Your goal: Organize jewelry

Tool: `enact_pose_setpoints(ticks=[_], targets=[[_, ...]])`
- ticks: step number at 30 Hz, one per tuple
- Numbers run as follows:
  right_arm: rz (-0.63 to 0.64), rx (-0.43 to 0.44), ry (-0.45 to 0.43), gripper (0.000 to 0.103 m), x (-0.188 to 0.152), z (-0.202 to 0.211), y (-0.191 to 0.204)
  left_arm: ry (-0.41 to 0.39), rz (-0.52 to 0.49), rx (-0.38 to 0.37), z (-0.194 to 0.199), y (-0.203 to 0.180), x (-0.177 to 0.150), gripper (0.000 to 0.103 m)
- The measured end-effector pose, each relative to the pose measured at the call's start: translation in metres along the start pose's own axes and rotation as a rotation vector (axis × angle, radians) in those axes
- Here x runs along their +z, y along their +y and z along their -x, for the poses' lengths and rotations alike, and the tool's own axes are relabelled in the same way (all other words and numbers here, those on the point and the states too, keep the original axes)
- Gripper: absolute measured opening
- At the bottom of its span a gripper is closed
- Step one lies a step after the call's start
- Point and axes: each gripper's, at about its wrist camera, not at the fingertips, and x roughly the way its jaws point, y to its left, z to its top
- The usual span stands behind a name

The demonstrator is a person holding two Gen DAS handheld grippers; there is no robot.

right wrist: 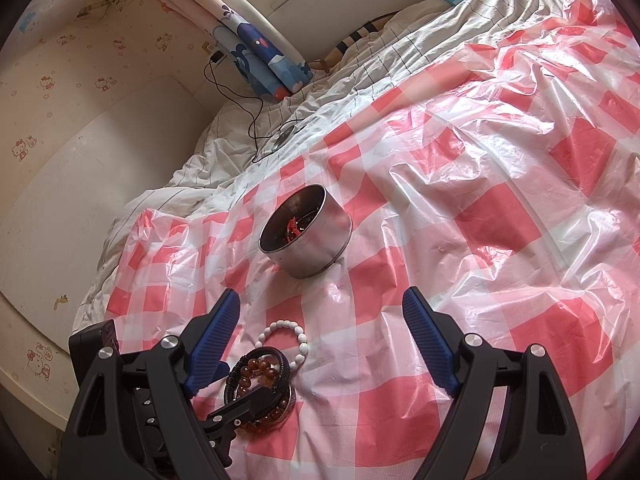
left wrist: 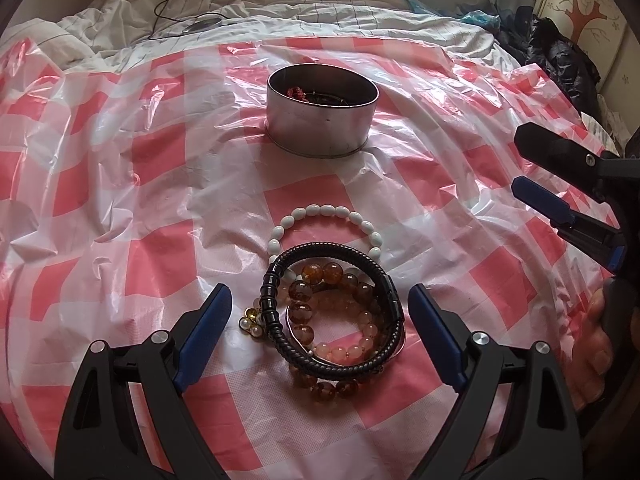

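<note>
A pile of bracelets lies on the pink-checked plastic sheet: a white bead bracelet, a black braided bracelet, amber bead bracelets and a small gold pearl charm. My left gripper is open, its fingers on either side of the pile. A round metal tin stands beyond, with red jewelry inside. My right gripper is open and empty, above the sheet to the right of the pile; it shows in the left wrist view. The tin lies ahead of it.
The pink-checked sheet covers a rumpled white duvet. A black cable and charger lie at the far side. Dark clothes sit at the right edge. A wall with a white panel borders the bed.
</note>
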Motion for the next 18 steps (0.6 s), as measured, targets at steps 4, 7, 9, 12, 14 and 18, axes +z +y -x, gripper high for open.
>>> enact_pose_setpoints(ticks=[4,7,9,12,14,18], targets=[[0.000,-0.001,0.001,0.080,0.0001,-0.0001,0.0002,0.000,-0.002,0.001,0.0000,-0.0009,0.0002,0.086],[0.000,-0.001,0.000,0.080,0.0001,0.0000,0.0003,0.001,-0.003,0.002,-0.0003,-0.0010,0.0001,0.086],[0.000,-0.001,0.000,0.080,-0.0001,-0.0003,0.0001,0.002,-0.004,0.002,-0.0005,-0.0011,0.0000,0.086],[0.000,-0.001,0.001,0.080,0.0000,0.0000,0.0005,0.001,-0.003,0.003,-0.0004,-0.0018,0.0001,0.086],[0.000,-0.001,0.001,0.080,0.0001,0.0000,0.0005,0.001,-0.003,0.003,-0.0005,-0.0017,0.0000,0.086],[0.000,-0.001,0.001,0.080,0.0001,0.0000,0.0006,0.001,-0.004,0.003,-0.0004,-0.0020,-0.0001,0.086]])
